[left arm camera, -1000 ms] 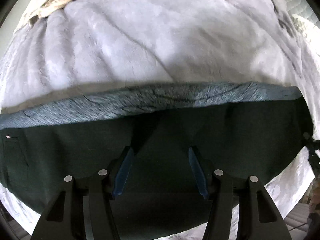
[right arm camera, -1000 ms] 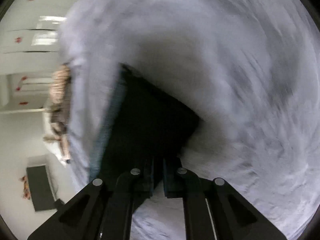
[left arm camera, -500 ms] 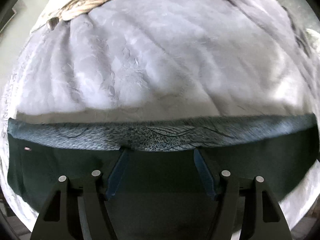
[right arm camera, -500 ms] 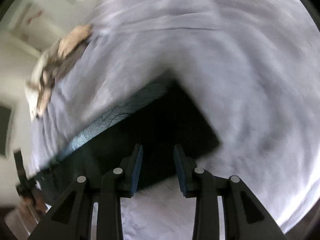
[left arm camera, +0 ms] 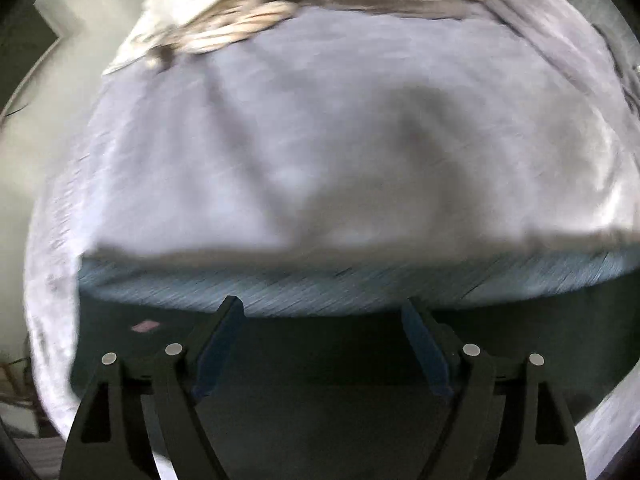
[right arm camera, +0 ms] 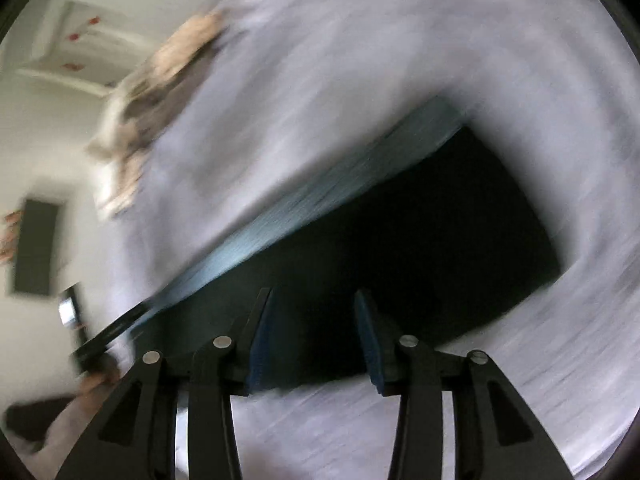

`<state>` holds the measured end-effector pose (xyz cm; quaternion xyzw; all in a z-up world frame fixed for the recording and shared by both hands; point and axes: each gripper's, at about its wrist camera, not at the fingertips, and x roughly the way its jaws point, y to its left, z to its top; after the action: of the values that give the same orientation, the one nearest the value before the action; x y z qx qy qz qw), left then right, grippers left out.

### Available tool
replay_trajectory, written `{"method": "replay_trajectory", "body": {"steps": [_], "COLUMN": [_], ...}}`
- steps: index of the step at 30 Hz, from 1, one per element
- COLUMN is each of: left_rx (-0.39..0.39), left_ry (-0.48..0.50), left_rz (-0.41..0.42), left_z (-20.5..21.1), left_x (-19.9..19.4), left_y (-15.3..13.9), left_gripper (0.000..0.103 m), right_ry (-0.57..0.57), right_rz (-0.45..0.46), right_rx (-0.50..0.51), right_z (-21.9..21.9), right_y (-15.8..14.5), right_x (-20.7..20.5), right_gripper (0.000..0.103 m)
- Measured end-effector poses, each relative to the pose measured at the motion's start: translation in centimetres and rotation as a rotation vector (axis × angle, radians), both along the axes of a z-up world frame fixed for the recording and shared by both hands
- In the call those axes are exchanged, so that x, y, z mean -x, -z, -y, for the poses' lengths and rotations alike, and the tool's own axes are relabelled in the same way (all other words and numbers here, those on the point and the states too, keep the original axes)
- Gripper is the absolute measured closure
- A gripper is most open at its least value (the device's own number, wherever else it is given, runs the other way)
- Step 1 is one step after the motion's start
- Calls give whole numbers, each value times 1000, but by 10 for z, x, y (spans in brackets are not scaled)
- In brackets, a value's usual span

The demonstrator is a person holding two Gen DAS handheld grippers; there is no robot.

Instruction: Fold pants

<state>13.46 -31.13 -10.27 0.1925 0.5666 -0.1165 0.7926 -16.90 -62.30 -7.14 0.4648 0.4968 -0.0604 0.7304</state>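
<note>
Dark green pants (left arm camera: 320, 360) lie folded flat on a pale lilac bedspread (left arm camera: 320, 140), their grey-blue ribbed waistband (left arm camera: 320, 284) along the far edge. My left gripper (left arm camera: 322, 308) hovers over the dark cloth just short of the waistband; its jaws are opening and nothing is pinched between them. In the right wrist view the pants (right arm camera: 420, 240) form a dark block with the waistband (right arm camera: 304, 204) running diagonally. My right gripper (right arm camera: 314, 296) is over their near edge, jaws opening, with only cloth below the gap. Both views are blurred by motion.
A heap of beige and grey clothes (left arm camera: 320, 4) lies at the far end of the bed, also seen as clothes (right arm camera: 160, 92) at the upper left. A white wall with a dark panel (right arm camera: 36, 244) stands beyond the bed's left side.
Both grippers have let go and widened: the right was shut on the pants' edge, now stands apart. Each has drawn back, and the right view has rolled, tilting the waistband.
</note>
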Motion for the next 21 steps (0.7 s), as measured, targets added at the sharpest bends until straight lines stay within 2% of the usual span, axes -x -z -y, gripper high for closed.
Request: {"method": "replay_trajectory", "body": {"steps": [2, 4, 7, 9, 11, 14, 15, 16, 17, 20, 21], "left_rx": [-26, -72, -126, -102, -42, -4, -3, -4, -4, 12, 17], "left_ry": [-27, -63, -128, -161, -174, -146, -130, -109, -91, -48, -45], "left_rz": [8, 22, -6, -28, -45, -72, -74, -73, -72, -72, -74], "left_z": [-26, -70, -122, -151, -173, -179, -178, -177, -177, -179, -180], "left_x": [-4, -8, -16, -17, -20, -23, -24, -24, -25, -25, -29], "left_y": [-2, 4, 23, 32, 39, 46, 48, 48, 48, 50, 51], "left_gripper": [20, 20, 20, 20, 5, 4, 4, 4, 4, 3, 2], "right_ry": [-84, -142, -167, -139, -108, -69, -55, -32, -17, -85, -129], "right_rz": [38, 47, 32, 43, 53, 51, 45, 26, 4, 76, 62], "right_rx": [-167, -330, -436, -497, -544, -539, -537, -530, -509, -387, -324], "right_z": [-59, -120, -194, -223, -246, -268, -267, -269, -267, -269, -274], "right_y": [9, 28, 54, 67, 79, 89, 90, 92, 89, 52, 44], "right_x": [-6, -12, -25, -34, -49, -63, -64, -69, -75, -94, -95], "right_gripper": [58, 58, 58, 58, 58, 58, 61, 73, 95, 95, 95]}}
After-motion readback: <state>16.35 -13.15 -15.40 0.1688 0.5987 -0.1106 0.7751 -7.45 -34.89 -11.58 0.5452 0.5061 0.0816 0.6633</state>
